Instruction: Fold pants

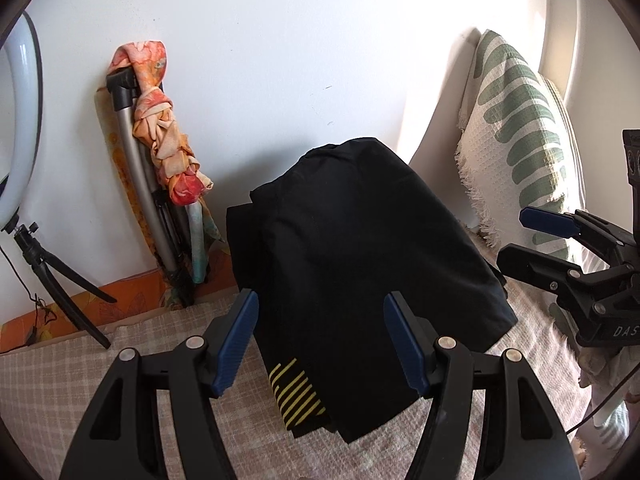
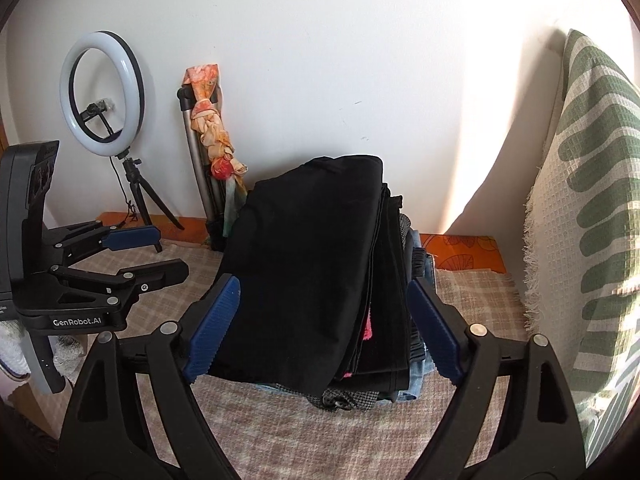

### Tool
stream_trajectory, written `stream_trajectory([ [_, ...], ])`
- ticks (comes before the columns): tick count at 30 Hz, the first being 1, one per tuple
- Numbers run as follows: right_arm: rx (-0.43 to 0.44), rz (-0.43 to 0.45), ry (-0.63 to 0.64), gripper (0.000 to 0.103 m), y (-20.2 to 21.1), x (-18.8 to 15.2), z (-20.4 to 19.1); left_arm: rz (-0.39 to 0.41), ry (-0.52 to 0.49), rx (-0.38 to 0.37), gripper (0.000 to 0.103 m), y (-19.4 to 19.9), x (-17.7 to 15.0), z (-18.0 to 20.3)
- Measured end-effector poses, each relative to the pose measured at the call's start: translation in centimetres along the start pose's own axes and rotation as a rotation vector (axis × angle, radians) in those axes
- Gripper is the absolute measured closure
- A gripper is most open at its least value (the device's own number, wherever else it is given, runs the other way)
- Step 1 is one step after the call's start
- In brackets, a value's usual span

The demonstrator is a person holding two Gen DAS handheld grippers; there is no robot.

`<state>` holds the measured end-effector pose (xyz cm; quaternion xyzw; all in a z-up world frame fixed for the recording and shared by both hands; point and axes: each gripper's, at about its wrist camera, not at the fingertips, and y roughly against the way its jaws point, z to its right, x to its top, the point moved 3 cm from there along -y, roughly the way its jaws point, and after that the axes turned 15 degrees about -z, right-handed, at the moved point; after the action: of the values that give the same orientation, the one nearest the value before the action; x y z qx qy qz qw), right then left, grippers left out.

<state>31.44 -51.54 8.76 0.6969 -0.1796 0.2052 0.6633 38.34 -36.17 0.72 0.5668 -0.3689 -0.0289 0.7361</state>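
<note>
I see the folded black fabric pants point(image 1: 360, 264) lying on top of a stack of folded clothes point(image 2: 384, 364) on the beige checked bed cover point(image 2: 320, 432), close to the white wall. My left gripper point(image 1: 320, 344) has its blue-padded fingers spread apart, gripping nothing, with the pants' near edge beyond the tips. My right gripper point(image 2: 320, 328) is released too, its pads standing either side of the stack without pressing. A green-and-cream leaf-pattern waffle cushion point(image 2: 592, 220) leans at the right.
</note>
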Motion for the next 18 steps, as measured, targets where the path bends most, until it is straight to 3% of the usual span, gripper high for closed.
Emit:
stream_trajectory([
  [18, -0.009, 0.073, 0.038, 0.01, 7.1, -10.0, -8.8, 0.101, 0.006, -0.002, 0.04, 11.1, -11.9, 1.8],
])
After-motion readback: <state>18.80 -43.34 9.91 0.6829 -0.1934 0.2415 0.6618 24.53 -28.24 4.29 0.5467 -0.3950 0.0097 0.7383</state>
